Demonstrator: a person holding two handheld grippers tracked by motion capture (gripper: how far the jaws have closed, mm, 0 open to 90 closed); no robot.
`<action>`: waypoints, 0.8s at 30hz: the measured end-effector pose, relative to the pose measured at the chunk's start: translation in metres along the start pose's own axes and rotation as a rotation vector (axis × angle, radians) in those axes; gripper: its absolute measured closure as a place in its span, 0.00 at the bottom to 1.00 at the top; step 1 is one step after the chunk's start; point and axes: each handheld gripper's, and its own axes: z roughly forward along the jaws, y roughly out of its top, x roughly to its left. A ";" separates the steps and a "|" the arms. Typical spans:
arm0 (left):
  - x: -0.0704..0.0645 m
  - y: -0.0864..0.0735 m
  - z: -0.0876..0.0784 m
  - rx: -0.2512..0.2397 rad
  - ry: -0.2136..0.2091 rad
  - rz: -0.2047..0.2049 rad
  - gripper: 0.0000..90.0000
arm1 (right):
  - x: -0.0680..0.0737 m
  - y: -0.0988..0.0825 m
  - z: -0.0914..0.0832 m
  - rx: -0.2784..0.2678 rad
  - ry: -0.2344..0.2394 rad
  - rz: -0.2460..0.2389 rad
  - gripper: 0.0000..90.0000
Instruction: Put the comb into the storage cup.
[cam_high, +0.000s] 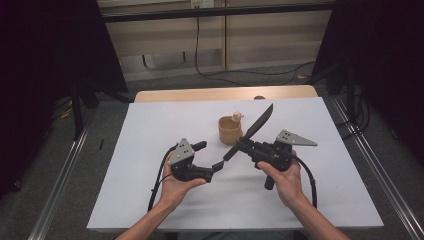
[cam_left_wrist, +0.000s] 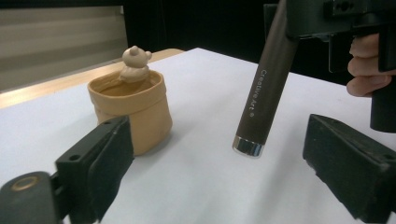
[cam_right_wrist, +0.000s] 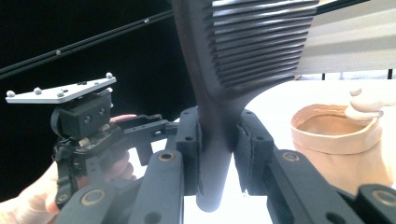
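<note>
Comb (cam_high: 260, 123) clamped upright-tilted in raised right gripper (cam_high: 245, 146).

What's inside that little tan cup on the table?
A small bear-shaped figure sticks up at the rim of the tan cup, on what looks like a handle leaning inside. The cup's wall hides its lower end and the bottom.

Left hand-held gripper (cam_high: 212, 156) jaws spread wide, right hand-held gripper (cam_high: 239, 144) jaws clamped, both raised, facing inward
</note>
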 end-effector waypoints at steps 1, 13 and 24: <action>0.000 0.000 -0.001 0.001 0.009 -0.006 0.08 | 0.000 0.000 0.000 -0.001 -0.002 -0.002 0.81; 0.001 -0.004 -0.025 -0.021 0.078 0.038 0.05 | -0.002 0.003 -0.002 0.003 -0.018 -0.041 0.81; 0.008 -0.017 -0.053 -0.040 0.143 0.035 0.03 | -0.004 0.010 -0.007 0.001 -0.045 -0.077 0.81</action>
